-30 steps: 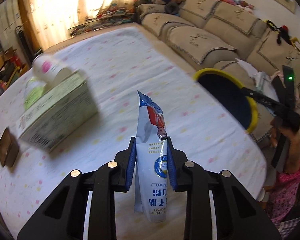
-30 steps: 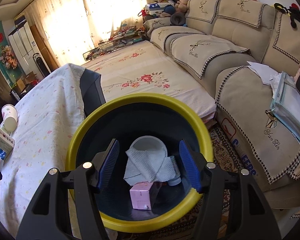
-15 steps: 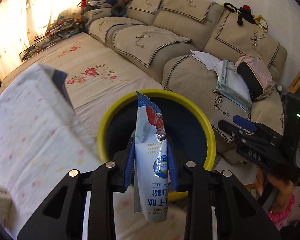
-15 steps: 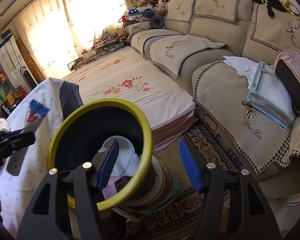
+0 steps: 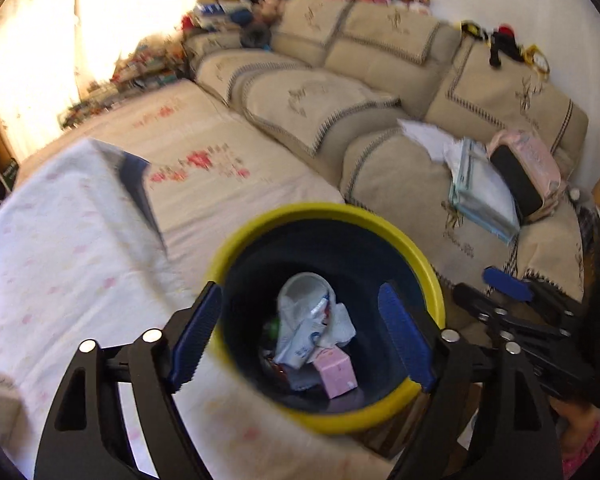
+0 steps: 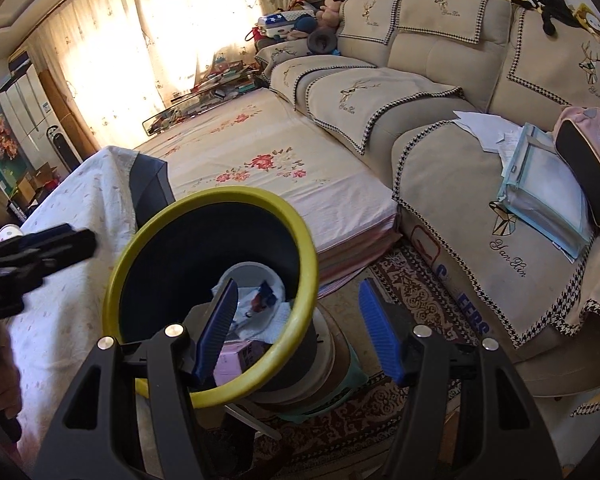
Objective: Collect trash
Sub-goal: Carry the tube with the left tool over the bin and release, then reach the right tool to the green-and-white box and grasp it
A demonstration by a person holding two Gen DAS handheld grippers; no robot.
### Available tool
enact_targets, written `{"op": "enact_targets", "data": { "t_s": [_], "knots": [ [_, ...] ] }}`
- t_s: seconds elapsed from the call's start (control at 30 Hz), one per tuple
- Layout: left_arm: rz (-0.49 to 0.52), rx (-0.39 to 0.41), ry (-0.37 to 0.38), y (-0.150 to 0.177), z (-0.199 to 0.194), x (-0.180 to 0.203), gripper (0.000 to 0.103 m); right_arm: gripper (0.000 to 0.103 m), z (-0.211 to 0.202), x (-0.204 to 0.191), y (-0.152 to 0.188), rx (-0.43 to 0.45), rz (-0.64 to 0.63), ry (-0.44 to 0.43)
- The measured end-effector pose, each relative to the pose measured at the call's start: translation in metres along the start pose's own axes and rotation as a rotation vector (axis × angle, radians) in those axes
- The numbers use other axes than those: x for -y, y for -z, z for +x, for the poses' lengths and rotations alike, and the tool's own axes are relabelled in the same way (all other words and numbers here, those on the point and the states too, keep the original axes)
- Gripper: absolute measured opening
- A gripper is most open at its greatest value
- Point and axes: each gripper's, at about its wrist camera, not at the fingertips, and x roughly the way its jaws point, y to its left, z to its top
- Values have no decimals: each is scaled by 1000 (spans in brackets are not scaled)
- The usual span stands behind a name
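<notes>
Sachet lies dropped in the bin; left tongs just sprang wide, empty; right tongs half-open, empty; next, fetch more table trash.

My left wrist camera looks steeply down along its fingers, close above the yellow-rimmed bin, which sits straight ahead. My right wrist camera tilts down too, with the same bin ahead and left. Both views share the bin, the sofa beyond, and the table.
</notes>
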Motion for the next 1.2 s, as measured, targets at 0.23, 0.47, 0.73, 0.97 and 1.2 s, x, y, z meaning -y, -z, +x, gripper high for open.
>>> {"op": "enact_targets", "data": {
  "t_s": [0.23, 0.47, 0.73, 0.97, 1.2],
  "knots": [
    [-117, 145, -89, 50, -109, -48, 91, 60, -6, -44, 3, 4, -87, -66],
    [-245, 224, -303, 122, -198, -105, 92, 61, -11, -114, 6, 7, -199, -161],
    [-415, 244, -413, 203, -264, -170, 92, 61, -9, -222, 13, 2, -349, -290],
    [-533, 241, -440, 254, -282, -200, 92, 61, 14, -312, 18, -21, -465, -304],
    [-575, 237, -425, 269, -281, -208, 92, 61, 44, -349, 11, -72, -487, -259]
  ]
}}
